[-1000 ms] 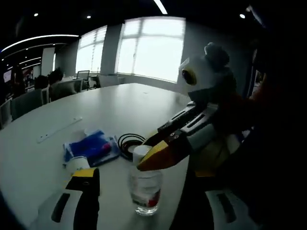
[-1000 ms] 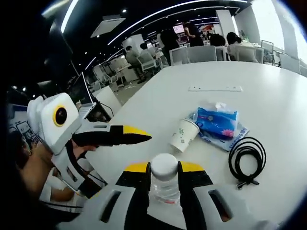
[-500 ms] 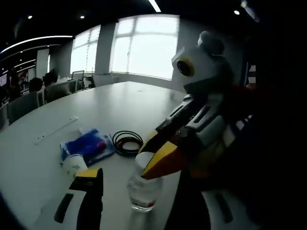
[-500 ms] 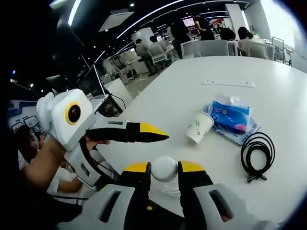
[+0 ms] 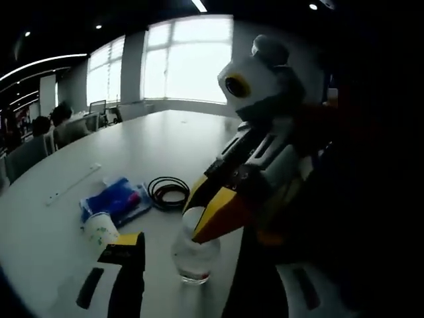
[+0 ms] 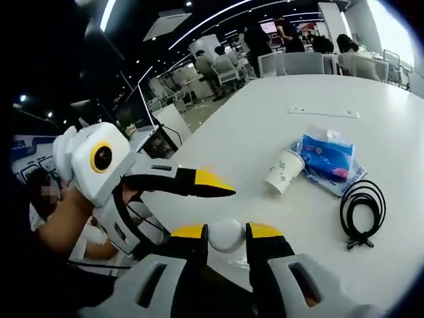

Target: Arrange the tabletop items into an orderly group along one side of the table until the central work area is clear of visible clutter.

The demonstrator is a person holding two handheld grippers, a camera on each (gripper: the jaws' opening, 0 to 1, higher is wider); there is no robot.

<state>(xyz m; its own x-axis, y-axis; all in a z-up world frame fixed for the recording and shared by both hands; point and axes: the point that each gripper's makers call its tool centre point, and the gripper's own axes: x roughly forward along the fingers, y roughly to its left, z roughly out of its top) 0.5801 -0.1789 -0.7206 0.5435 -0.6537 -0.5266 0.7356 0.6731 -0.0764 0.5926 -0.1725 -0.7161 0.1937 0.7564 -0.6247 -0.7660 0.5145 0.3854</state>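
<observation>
Right now the bottle (image 5: 195, 255), clear plastic with a round white cap (image 6: 226, 234), stands near the table (image 6: 265, 132) edge, the right gripper (image 6: 226, 236) clenched on its cap between 2 yellow-tipped jaws. Just beyond it, a white paper cup (image 6: 283, 171) touches a soft blue tissue pack (image 6: 326, 159), with a coiled black cable (image 6: 362, 210) beside them. A flat white strip (image 6: 324, 112) lies farther out. Whether the left gripper (image 6: 211, 187) is apart or closed, I cannot tell.

On the table (image 6: 265, 132), the paper cup (image 6: 283, 171) lies between bottle (image 6: 226, 236) and tissue pack (image 6: 328, 156), cable (image 6: 362, 212) beside.
</observation>
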